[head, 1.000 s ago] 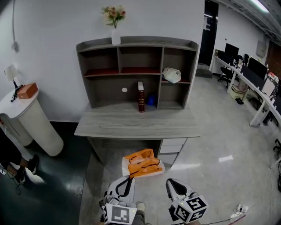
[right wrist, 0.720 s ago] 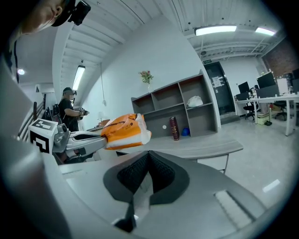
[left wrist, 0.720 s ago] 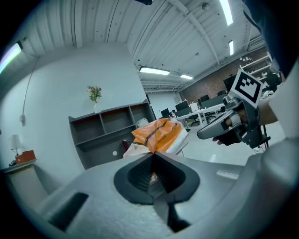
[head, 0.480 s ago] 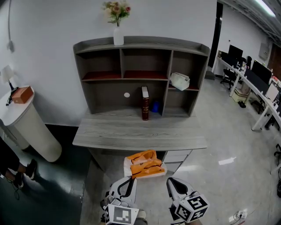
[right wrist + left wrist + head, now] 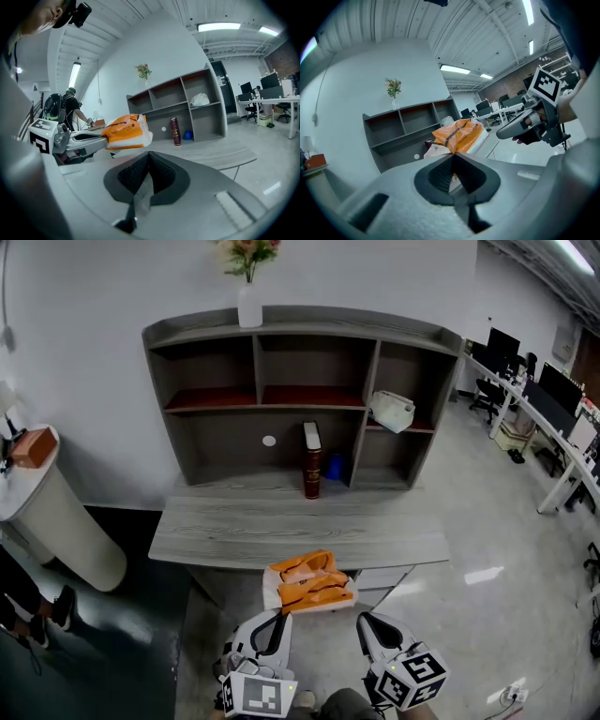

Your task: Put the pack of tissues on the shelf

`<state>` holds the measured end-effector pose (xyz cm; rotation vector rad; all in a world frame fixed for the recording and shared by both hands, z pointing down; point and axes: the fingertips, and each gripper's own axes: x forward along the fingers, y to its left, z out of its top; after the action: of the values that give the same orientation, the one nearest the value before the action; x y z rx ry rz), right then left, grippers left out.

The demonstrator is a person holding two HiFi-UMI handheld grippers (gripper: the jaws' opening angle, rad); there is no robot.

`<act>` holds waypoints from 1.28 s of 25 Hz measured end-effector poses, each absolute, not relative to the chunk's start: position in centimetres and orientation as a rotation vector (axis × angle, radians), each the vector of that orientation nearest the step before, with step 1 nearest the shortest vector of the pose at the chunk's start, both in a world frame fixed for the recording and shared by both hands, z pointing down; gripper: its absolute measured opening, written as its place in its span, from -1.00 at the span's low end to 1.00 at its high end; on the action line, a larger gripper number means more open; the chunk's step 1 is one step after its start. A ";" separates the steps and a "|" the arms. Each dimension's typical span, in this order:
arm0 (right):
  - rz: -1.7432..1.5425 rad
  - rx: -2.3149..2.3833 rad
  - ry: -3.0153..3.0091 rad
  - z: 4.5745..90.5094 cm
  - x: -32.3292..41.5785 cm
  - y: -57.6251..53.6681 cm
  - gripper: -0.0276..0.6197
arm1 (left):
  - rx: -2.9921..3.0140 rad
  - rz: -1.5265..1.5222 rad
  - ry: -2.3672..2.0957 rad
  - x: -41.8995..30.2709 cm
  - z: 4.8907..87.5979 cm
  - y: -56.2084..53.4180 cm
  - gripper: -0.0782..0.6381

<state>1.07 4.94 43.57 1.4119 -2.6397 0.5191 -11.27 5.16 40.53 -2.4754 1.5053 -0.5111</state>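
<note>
The pack of tissues point(image 5: 307, 581), orange and white plastic, hangs just over the front edge of the grey desk point(image 5: 234, 532). My left gripper point(image 5: 276, 615) is shut on the pack's near edge; in the left gripper view the pack point(image 5: 458, 136) rises beyond the closed jaws of the left gripper point(image 5: 453, 158). My right gripper point(image 5: 366, 620) stands to the right of the pack, shut and holding nothing. In the right gripper view the right gripper point(image 5: 149, 155) points at the desk, with the pack point(image 5: 125, 132) at the left. The shelf unit point(image 5: 309, 322) stands at the back of the desk.
The shelf unit holds a dark red book point(image 5: 312, 460), a blue object point(image 5: 335, 467) and a white bag point(image 5: 392, 411); a vase of flowers point(image 5: 248, 306) stands on top. A white round cabinet point(image 5: 56, 512) with a brown box point(image 5: 33, 446) is at the left. Office desks point(image 5: 562, 427) line the right.
Both grippers and the pack have come closer to the desk; the pack was short of the front edge and now reaches over it. The left grip has not changed.
</note>
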 end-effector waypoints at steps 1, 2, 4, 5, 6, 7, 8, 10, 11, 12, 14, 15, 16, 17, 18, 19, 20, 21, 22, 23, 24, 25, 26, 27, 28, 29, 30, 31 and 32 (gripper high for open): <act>0.521 1.411 -2.635 43.7 1.1 4.5 -0.91 | -2.478 -0.508 1.508 -11.2 40.6 4.8 -0.78; 0.525 1.412 -2.632 43.7 1.2 4.1 -0.91 | -2.479 -0.507 1.510 -11.2 40.6 4.4 -0.78; 0.529 1.415 -2.633 43.7 1.3 3.0 -0.91 | -2.477 -0.508 1.510 -11.1 40.6 3.4 -0.78; 0.526 1.415 -2.636 43.7 1.4 2.5 -0.91 | -2.475 -0.506 1.512 -11.0 40.5 2.9 -0.78; 0.520 1.413 -2.639 43.6 1.6 1.9 -0.91 | -2.472 -0.502 1.515 -10.9 40.4 2.3 -0.78; 0.515 1.410 -2.644 43.4 1.8 1.2 -0.91 | -2.468 -0.497 1.518 -10.8 40.2 1.8 -0.77; 0.511 1.406 -2.650 43.3 2.0 0.5 -0.91 | -2.461 -0.496 1.521 -10.6 40.1 1.1 -0.78; 0.502 1.395 -2.666 43.1 2.4 -1.0 -0.91 | -2.441 -0.504 1.530 -10.2 39.9 -0.3 -0.78; 0.498 1.387 -2.674 43.1 2.7 -1.8 -0.91 | -2.430 -0.508 1.536 -10.0 39.8 -1.1 -0.78; 0.495 1.379 -2.681 43.0 3.0 -2.6 -0.91 | -2.420 -0.510 1.542 -9.8 39.7 -1.9 -0.78; 0.486 1.366 -2.689 42.8 3.7 -4.1 -0.91 | -2.404 -0.507 1.557 -9.4 39.4 -3.4 -0.78; 0.481 1.359 -2.694 42.6 4.0 -4.9 -0.91 | -2.397 -0.506 1.564 -9.1 39.2 -4.2 -0.78; 0.475 1.351 -2.700 42.4 4.2 -5.7 -0.91 | -2.391 -0.505 1.570 -8.8 39.0 -4.9 -0.78; 0.471 1.343 -2.707 42.2 4.5 -6.4 -0.91 | -2.385 -0.505 1.576 -8.5 38.8 -5.6 -0.78; 0.467 1.335 -2.713 42.0 4.7 -7.1 -0.91 | -2.381 -0.504 1.580 -8.2 38.7 -6.2 -0.78; 0.464 1.328 -2.717 41.9 5.0 -7.8 -0.91 | -2.378 -0.503 1.584 -7.8 38.6 -6.8 -0.78; 0.461 1.322 -2.721 41.8 5.2 -8.5 -0.91 | -2.374 -0.501 1.588 -7.5 38.5 -7.4 -0.78; 0.459 1.315 -2.725 41.8 5.5 -9.1 -0.91 | -2.370 -0.500 1.593 -7.2 38.4 -8.0 -0.78; 0.458 1.307 -2.729 41.8 5.6 -9.7 -0.91 | -2.366 -0.498 1.597 -6.9 38.4 -8.5 -0.78; 0.458 1.300 -2.733 41.7 5.8 -10.3 -0.91 | -2.363 -0.498 1.602 -6.7 38.3 -9.0 -0.78; 0.457 1.293 -2.738 41.6 6.0 -10.7 -0.91 | -2.360 -0.497 1.607 -6.5 38.2 -9.4 -0.78; 0.455 1.287 -2.743 41.5 6.3 -11.2 -0.91 | -2.355 -0.498 1.612 -6.2 38.1 -9.8 -0.78; 0.454 1.282 -2.748 41.4 6.5 -11.7 -0.91 | -2.350 -0.499 1.615 -6.0 38.0 -10.3 -0.78; 0.452 1.277 -2.753 41.3 6.8 -12.2 -0.91 | -2.345 -0.499 1.618 -5.7 37.9 -10.7 -0.78; 0.450 1.272 -2.758 41.2 7.0 -12.7 -0.91 | -2.341 -0.499 1.621 -5.5 37.8 -11.1 -0.78; 0.447 1.265 -2.764 41.1 7.2 -13.1 -0.91 | -2.337 -0.500 1.623 -5.2 37.7 -11.5 -0.78; 0.445 1.257 -2.769 40.9 7.3 -13.5 -0.91 | -2.333 -0.500 1.624 -4.9 37.5 -11.9 -0.78; 0.442 1.249 -2.775 40.8 7.5 -13.8 -0.91 | -2.328 -0.499 1.626 -4.7 37.4 -12.2 -0.78; 0.439 1.241 -2.781 40.7 7.7 -14.2 -0.91 | -2.323 -0.498 1.629 -4.4 37.3 -12.6 -0.77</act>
<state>7.67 -14.19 40.71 1.2409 -2.7807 0.4390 -4.40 -12.61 37.29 -2.3233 1.6289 -0.4977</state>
